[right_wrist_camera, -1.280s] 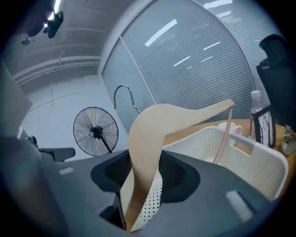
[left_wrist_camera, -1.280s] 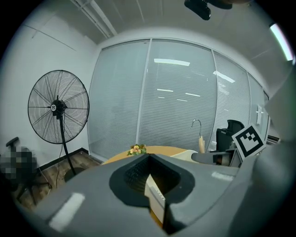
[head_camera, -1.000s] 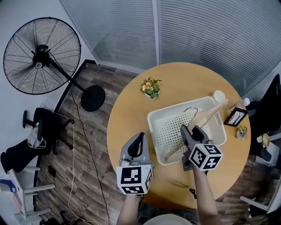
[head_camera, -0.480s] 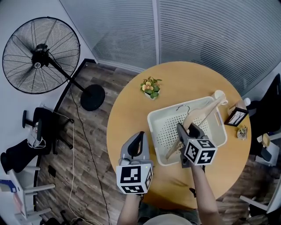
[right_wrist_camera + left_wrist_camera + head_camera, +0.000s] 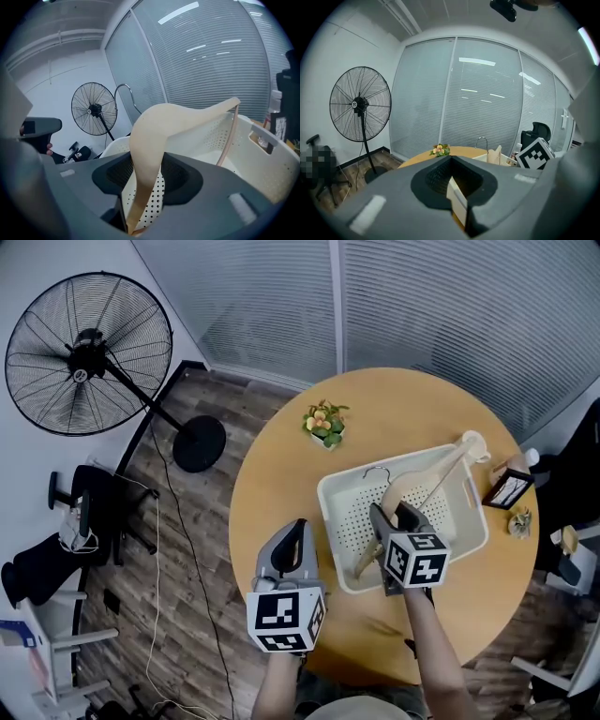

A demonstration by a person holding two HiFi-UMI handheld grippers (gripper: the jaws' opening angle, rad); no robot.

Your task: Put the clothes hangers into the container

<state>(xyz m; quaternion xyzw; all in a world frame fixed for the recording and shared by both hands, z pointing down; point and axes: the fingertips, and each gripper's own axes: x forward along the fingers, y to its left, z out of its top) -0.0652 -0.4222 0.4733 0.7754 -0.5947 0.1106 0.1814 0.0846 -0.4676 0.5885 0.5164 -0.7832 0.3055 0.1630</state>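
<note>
Clamping the hanger [image 5: 154,131], the right gripper [image 5: 392,518] tilted it over the container [image 5: 337,486], likely for lowering. The left gripper [image 5: 292,538] hung to the left, jaws together, empty.

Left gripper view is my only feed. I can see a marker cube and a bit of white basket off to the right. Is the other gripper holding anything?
Observer: Yes. The right gripper has its tongs shut on a wooden hanger, gripping it partway along the lower arm.
Operator: Is that hanger lying down in the basket yet?
Observer: Not yet. The head view shows it slanting across the basket, with one end low near the front wall and the other end raised over the far rim.
</note>
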